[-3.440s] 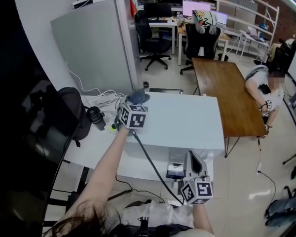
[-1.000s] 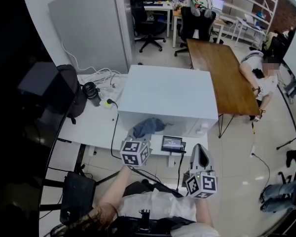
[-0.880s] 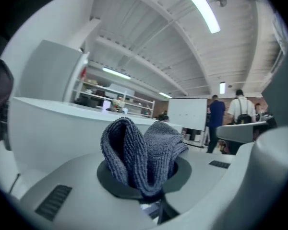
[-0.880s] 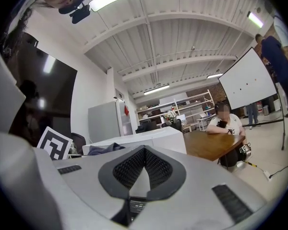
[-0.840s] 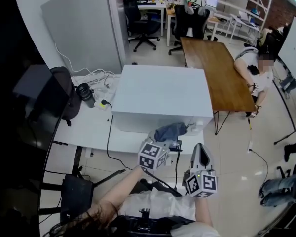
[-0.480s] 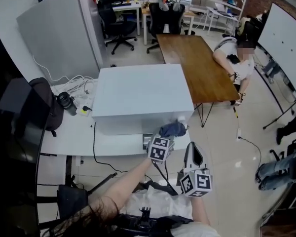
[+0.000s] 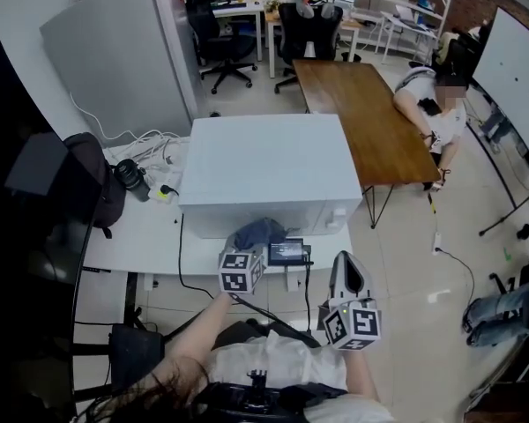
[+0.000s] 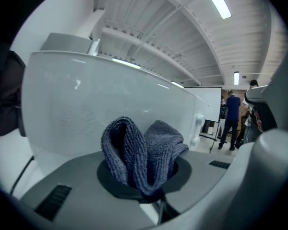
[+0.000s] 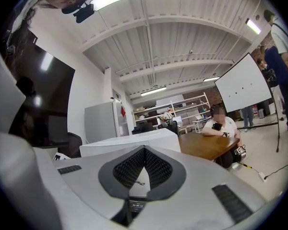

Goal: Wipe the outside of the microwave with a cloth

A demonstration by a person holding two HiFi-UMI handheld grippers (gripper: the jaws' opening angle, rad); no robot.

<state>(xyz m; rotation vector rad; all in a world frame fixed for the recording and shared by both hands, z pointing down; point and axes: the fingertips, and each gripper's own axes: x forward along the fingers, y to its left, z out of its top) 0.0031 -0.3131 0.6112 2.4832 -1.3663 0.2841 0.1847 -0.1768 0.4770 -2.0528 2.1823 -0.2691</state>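
The white microwave (image 7: 264,166) stands on a white table (image 7: 123,241). A blue-grey cloth (image 7: 257,233) is bunched against the lower front face of the microwave, left of its middle. My left gripper (image 7: 249,252) is shut on the cloth. In the left gripper view the cloth (image 8: 143,155) is folded between the jaws of the left gripper (image 8: 151,193), with the microwave's front (image 8: 86,109) close behind it. My right gripper (image 7: 347,270) hangs low to the right of the microwave, shut and holding nothing. In its own view the right gripper (image 9: 143,169) points past the microwave (image 9: 129,145).
A black bag (image 7: 93,183), a black lens (image 7: 128,174) and white cables lie on the table left of the microwave. A small screen (image 7: 285,252) sits at the table's front edge. A wooden table (image 7: 361,113) with a seated person (image 7: 436,104) is to the right. A grey cabinet (image 7: 123,60) stands behind.
The left gripper brought the cloth from the microwave's top rear corner down to its front face, slid it right to the front right corner, then back left. The right gripper stayed low.
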